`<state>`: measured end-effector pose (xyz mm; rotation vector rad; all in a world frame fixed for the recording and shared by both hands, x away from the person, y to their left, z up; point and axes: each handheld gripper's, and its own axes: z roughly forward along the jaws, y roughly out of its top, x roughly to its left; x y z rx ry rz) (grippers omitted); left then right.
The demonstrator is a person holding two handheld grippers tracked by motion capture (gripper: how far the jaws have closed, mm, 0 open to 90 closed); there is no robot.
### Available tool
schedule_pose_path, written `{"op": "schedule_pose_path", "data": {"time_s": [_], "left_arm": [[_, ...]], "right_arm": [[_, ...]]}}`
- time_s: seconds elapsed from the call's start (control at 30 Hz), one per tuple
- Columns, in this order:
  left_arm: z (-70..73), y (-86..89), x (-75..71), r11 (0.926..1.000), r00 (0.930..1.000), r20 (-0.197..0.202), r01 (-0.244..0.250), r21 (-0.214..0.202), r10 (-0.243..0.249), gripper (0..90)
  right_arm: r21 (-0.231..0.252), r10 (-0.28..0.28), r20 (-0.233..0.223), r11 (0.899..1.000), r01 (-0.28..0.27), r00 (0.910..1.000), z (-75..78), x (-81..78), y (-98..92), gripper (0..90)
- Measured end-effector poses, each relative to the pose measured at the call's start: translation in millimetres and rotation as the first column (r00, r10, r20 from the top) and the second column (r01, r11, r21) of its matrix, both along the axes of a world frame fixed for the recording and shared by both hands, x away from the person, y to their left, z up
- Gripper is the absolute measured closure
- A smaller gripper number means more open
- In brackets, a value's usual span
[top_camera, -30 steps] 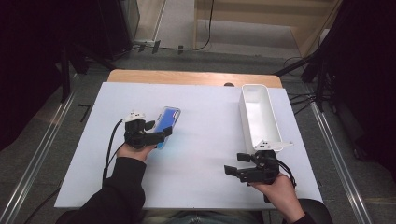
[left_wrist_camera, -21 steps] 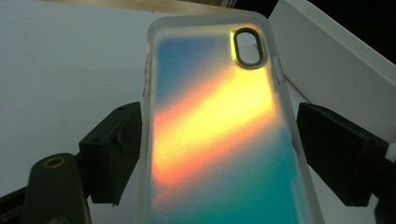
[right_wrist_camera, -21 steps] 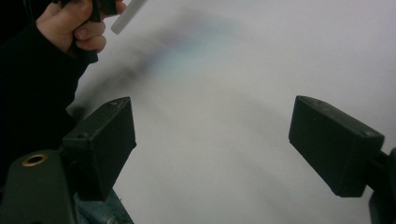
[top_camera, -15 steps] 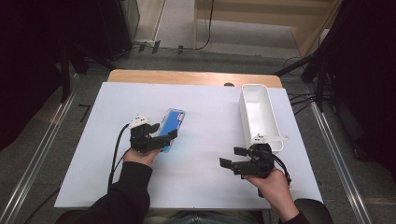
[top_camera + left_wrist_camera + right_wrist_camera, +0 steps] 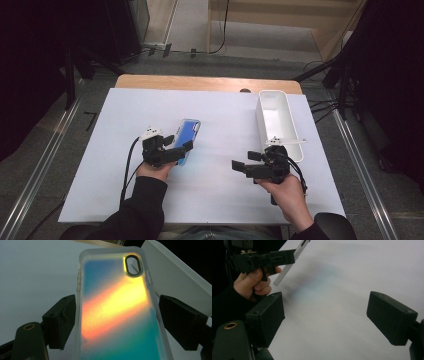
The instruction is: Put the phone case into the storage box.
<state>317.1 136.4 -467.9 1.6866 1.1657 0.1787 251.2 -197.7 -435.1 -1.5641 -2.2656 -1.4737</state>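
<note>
- High view: the left gripper [image 5: 172, 147] holds a phone case [image 5: 189, 134] by its near end, over the left middle of the white table [image 5: 100, 165].
- In the left gripper view, the phone case [image 5: 115, 307] glows blue, orange and yellow. It sits between the two black jaws. The left jaw touches its edge. I cannot tell if the right jaw touches it.
- In the right gripper view, the phone case [image 5: 289, 263] is lifted off the table and tilted.
- The right gripper [image 5: 245, 164] is near the close end of a white bin [image 5: 265, 122]. Its jaws are spread wide, with nothing between them.
</note>
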Motion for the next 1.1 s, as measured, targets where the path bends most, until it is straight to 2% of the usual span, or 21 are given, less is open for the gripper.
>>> {"op": "schedule_pose_path", "data": {"time_s": [0.1, 0.2, 0.33, 0.7, 0.97, 1.1], "left_arm": [[-1.0, -1.2, -1.4, 1.0000, 1.0000, 0.002, -0.002, -0.005, 0.002, 16.7], [-3.3, -2.3, -2.1, 0.9993, 0.9999, -0.009, -0.011, -0.035, 0.011, 16.7], [-5.9, -3.4, -2.8, 0.9988, 0.9999, -0.009, -0.008, -0.049, 0.007, 16.7], [-7.8, -7.5, -5.1, 0.9987, 1.0000, 0.008, 0.000, -0.051, 0.001, 16.7], [-9.6, -12.4, -7.6, 0.9990, 0.9999, 0.006, 0.009, -0.045, -0.008, 16.7], [-11.2, -13.5, -8.9, 0.9990, 0.9998, 0.018, 0.005, -0.044, -0.004, 16.7]], "right_arm": [[-0.002, -0.005, -0.004, 1.000, 0.005, 1.0000, 1.6, 4.0, 2.7, 13.2], [0.000, -0.004, -0.008, 1.000, 0.004, 1.0000, 3.1, 8.8, 6.8, 13.2], [-0.001, -0.005, -0.008, 1.000, 0.005, 1.0000, 3.6, 11.5, 9.2, 13.3], [0.008, -0.004, -0.012, 1.000, 0.004, 0.9999, 8.5, 24.1, 17.3, 13.7], [0.000, -0.004, -0.017, 1.000, 0.004, 0.9998, 11.5, 34.4, 25.2, 13.7], [-0.006, -0.004, -0.021, 1.000, 0.003, 0.9998, 11.1, 38.0, 27.0, 13.8]]}}
